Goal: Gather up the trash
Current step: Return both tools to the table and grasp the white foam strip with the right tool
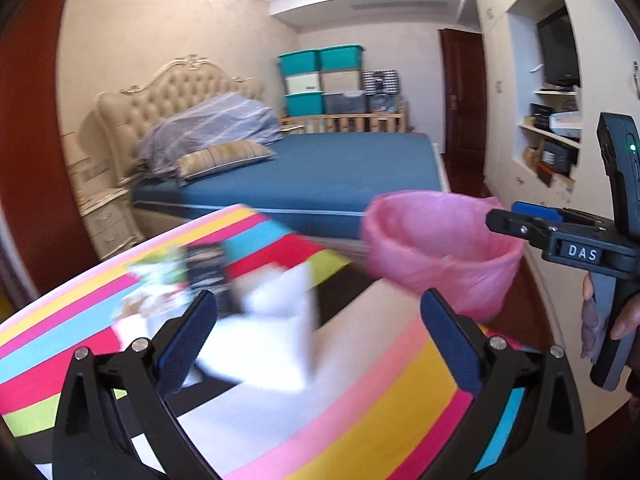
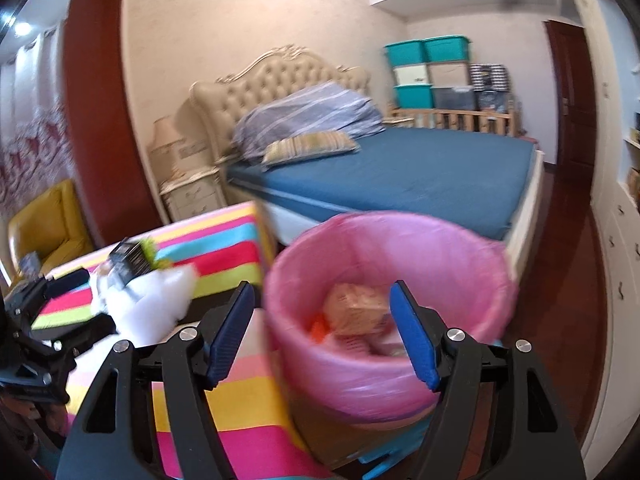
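Striped cloth in pink, yellow, red and blue covers the table (image 1: 360, 412) filling the lower half of both wrist views. Left gripper (image 1: 320, 344): jaws spread wide, nothing between the pads; blurred white crumpled trash (image 1: 280, 320) lies on the cloth just ahead of them at lower centre, with a dark packet (image 1: 206, 270) and a greenish wrapper (image 1: 160, 268) just behind it, toward the left of the frame. Right gripper (image 2: 324, 332): jaws partly open, empty, aimed at the pink-lined bin (image 2: 460, 248) at centre of the right wrist view; the bin already holds a tan carton (image 2: 356, 312) and something orange. Judgement: step in hand is reaching for the next piece on the table. To do it well, centre the white trash between the left pads, bring them down to the cloth without pinching it, close fully before lifting, then carry over the bin rim at right. Both grippers tilt gently downward; a hand (image 1: 624, 320) grips the right tool's handle at the right edge of the left view. Beyond the table, a blue bed (image 1: 320, 168).
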Action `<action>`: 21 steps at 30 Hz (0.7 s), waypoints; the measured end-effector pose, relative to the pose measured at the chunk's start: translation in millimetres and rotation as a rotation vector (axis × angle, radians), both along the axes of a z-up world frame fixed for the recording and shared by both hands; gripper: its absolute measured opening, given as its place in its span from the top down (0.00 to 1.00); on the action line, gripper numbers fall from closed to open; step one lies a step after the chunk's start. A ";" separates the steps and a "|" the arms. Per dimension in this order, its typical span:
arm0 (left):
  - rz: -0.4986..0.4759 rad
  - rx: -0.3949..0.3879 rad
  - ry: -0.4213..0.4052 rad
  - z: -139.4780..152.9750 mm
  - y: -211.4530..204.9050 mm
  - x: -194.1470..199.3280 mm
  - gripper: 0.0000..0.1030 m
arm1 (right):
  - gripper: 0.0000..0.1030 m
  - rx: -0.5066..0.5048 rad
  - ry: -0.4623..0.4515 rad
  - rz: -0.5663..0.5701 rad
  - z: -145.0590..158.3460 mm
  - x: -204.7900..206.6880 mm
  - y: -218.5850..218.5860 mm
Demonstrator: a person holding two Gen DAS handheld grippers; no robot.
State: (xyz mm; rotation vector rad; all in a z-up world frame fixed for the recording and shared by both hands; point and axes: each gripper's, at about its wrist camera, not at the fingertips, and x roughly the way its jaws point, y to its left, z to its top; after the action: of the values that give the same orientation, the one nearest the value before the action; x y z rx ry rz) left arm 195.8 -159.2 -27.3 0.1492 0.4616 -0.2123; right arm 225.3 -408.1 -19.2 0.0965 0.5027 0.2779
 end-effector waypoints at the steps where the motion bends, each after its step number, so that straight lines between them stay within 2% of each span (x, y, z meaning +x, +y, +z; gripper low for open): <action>1: 0.018 0.003 -0.004 0.8 8.4 -2.3 0.05 | 0.34 -0.002 0.006 0.023 -2.5 -0.8 11.2; 8: 0.211 0.007 -0.026 4.6 93.1 -15.0 0.05 | 0.34 -0.042 0.041 0.152 -10.2 -0.3 82.9; 11: 0.288 -0.007 -0.025 3.7 121.4 -13.8 0.05 | 0.33 -0.159 0.054 0.195 -11.1 -3.5 112.1; 13: 0.342 -0.017 -0.023 1.7 138.4 -12.6 0.04 | 0.32 -0.140 0.052 0.225 -9.0 -7.8 121.6; 15: 0.373 -0.032 -0.015 -0.9 150.8 -12.1 0.05 | 0.29 -0.111 0.070 0.252 -7.1 -8.2 131.5; 21: 0.428 -0.095 0.011 -6.6 178.9 -14.5 0.05 | 0.26 -0.194 0.097 0.304 -5.5 -1.8 171.9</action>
State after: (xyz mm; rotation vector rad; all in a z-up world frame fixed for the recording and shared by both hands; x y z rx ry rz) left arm 181.4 19.8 -33.9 -0.0457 0.4827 0.1851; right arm 223.5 -236.3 -24.7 -0.1574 0.6384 0.5220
